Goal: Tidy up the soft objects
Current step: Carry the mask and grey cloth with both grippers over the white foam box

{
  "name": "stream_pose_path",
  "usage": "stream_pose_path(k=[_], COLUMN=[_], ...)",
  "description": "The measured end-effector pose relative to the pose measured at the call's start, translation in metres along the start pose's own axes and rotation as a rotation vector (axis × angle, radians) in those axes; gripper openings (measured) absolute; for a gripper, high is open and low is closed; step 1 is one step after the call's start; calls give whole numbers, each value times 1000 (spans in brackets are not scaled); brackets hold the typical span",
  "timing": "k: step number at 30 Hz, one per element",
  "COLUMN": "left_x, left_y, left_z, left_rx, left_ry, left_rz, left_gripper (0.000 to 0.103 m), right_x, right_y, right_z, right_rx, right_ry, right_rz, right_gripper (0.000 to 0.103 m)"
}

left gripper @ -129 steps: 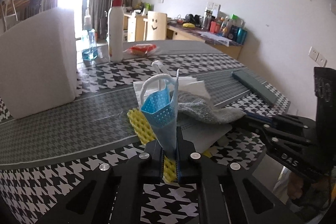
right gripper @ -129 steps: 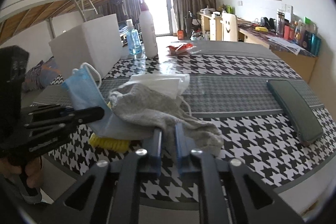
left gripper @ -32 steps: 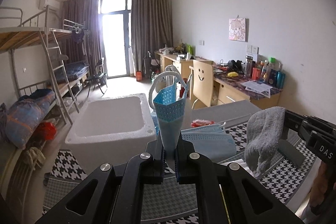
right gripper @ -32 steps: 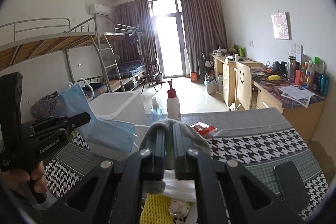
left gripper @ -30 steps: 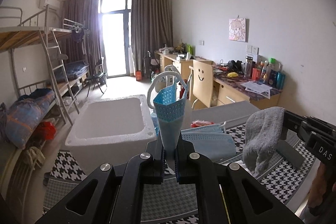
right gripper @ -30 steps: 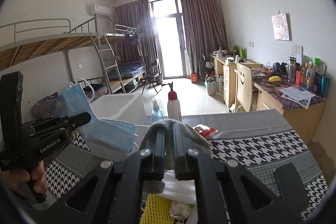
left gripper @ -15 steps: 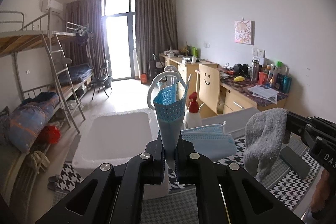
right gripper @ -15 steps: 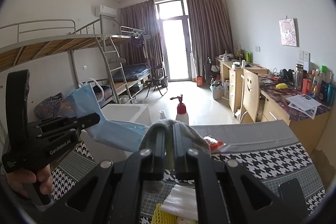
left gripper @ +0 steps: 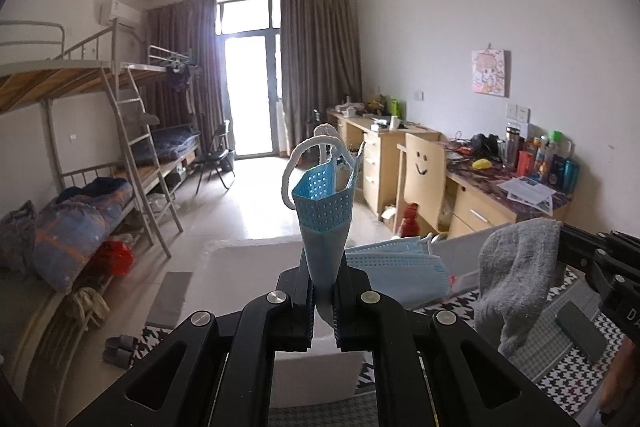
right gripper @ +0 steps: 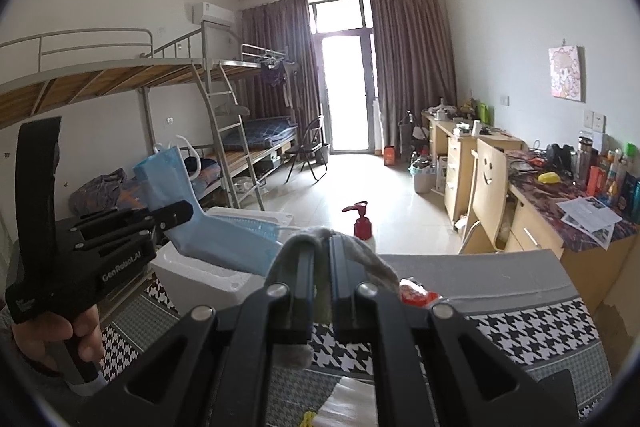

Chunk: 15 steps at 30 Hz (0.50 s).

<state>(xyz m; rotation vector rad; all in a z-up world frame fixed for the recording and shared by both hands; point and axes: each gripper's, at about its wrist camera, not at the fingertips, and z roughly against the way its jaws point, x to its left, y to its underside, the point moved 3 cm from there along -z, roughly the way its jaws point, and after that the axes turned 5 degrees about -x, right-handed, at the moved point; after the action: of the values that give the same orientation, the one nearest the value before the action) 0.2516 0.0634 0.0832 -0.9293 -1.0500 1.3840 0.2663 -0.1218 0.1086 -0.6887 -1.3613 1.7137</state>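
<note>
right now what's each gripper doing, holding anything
left gripper: closed on the blue face mask
right gripper: closed on the grey cloth

Table: houndstooth-patterned top (right gripper: 520,323) with a plain grey band along its far edge.
White foam box (right gripper: 200,271): stands on the table's left side.
Pump bottle (right gripper: 362,223): red-topped, just behind the box.
Red packet (right gripper: 414,293): near the middle.
Dark flat case (left gripper: 580,331): right side.
White paper (right gripper: 348,403): near edge.

Open white foam box (right gripper: 208,273) beneath raised tongs
</note>
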Motion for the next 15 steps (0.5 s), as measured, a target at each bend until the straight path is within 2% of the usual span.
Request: stream_pose_path(k=[15], left_x=[29], left_y=[2], left_z=[-21], left_rx=[41], left_ry=[-112], left_rz=[24], left_gripper=[7], right_x=[16], right_y=[-15], right_z=[-31], right_rx=[7], right_ry=[-66], right_rz=[31], right_gripper=[9])
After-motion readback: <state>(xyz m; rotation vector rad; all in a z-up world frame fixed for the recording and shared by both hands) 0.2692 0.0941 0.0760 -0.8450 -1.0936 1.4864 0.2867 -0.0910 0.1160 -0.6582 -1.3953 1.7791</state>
